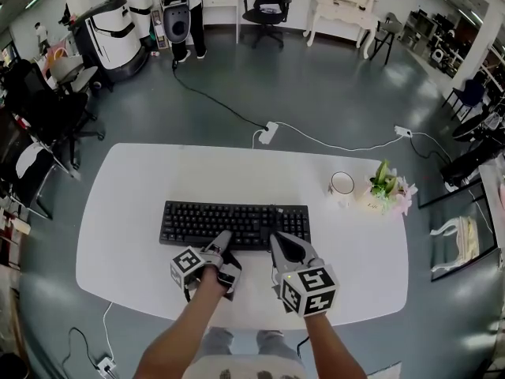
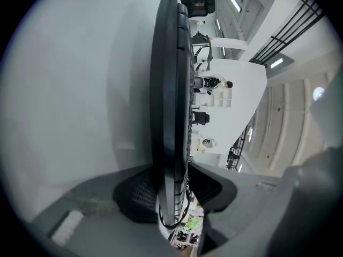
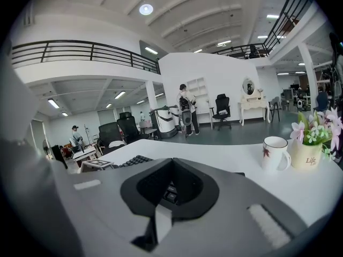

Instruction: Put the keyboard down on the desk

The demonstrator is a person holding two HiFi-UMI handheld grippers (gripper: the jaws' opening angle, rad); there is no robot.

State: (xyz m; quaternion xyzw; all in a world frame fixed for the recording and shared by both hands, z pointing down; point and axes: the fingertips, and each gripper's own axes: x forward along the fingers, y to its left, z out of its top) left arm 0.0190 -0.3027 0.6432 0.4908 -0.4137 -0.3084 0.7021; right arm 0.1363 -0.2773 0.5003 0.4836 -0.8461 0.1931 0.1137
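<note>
Keyboard (image 1: 234,224), black and full-size, lies flat across the middle of the white bench (image 1: 126,212), its long side running from 9 to 3 o'clock in the head view.

At its near edge, about 6 o'clock, the left hand-held gripper (image 1: 222,242) is rolled on its side with the keyboard's edge between its jaws. Its own view shows the jaws parted. The lower pad sits close under the keyboard's base and a thin gap separates the upper pad from the keys, so the grip reads as let go rather than clamped. Whether that edge rests on the bench or on the lower jaw cannot be told.

At 5 o'clock the right hand-held gripper (image 1: 281,243) has its jaws together on nothing, with its tips over the near edge.

Out at 2 o'clock stand a white mug (image 1: 342,184) and, just beside it, a pot of flowers (image 1: 385,191), both well apart from the keyboard.

The putting-down looks all but done. What seems left is to slide the left jaws clear of the edge and draw both hands back.
</note>
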